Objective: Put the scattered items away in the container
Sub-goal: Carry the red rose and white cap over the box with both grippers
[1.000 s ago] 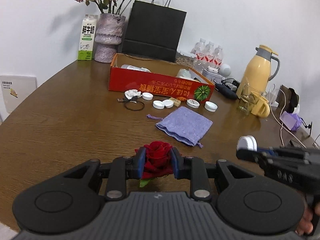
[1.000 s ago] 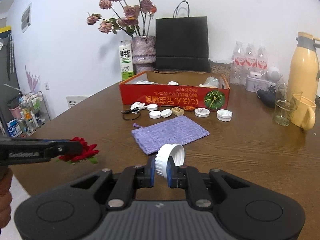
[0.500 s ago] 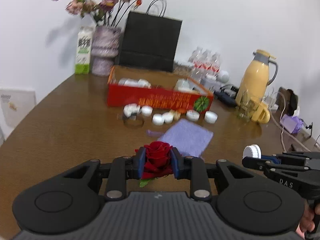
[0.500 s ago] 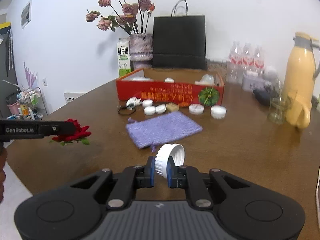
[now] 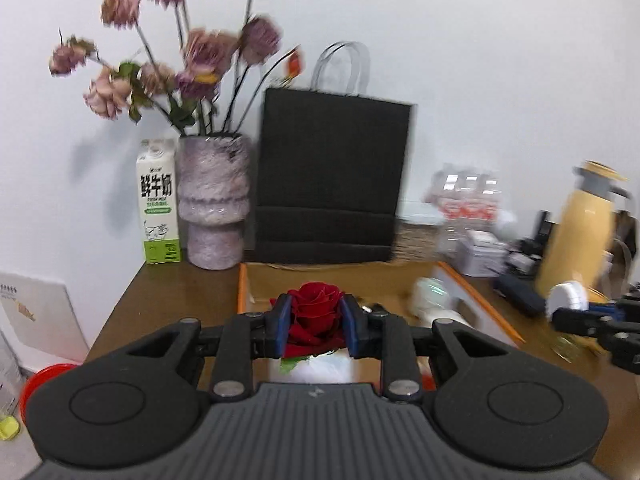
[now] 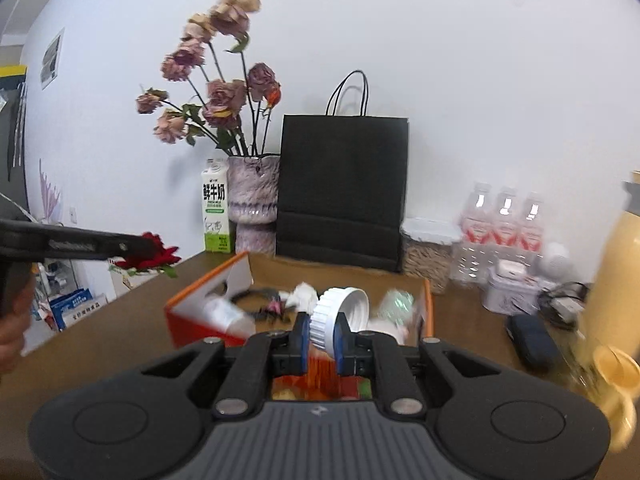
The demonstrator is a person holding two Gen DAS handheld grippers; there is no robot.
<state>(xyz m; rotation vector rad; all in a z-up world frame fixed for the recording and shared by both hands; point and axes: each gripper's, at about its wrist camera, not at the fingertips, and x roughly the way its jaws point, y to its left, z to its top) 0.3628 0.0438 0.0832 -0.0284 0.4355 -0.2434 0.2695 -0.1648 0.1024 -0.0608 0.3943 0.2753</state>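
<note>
Ahead of both grippers now, orange box (image 6: 426, 300), closer than before. Left gripper (image 5: 315, 330) clamps red rose (image 5: 316, 312); right gripper (image 6: 322, 336) clamps white cap (image 6: 340, 314). Drop-off seems next.

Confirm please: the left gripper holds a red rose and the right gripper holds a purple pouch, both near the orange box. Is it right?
Not quite. The right gripper holds a white ribbed cap, not a purple pouch, as the right wrist view shows. The left gripper does hold the red rose, near the orange box.
</note>
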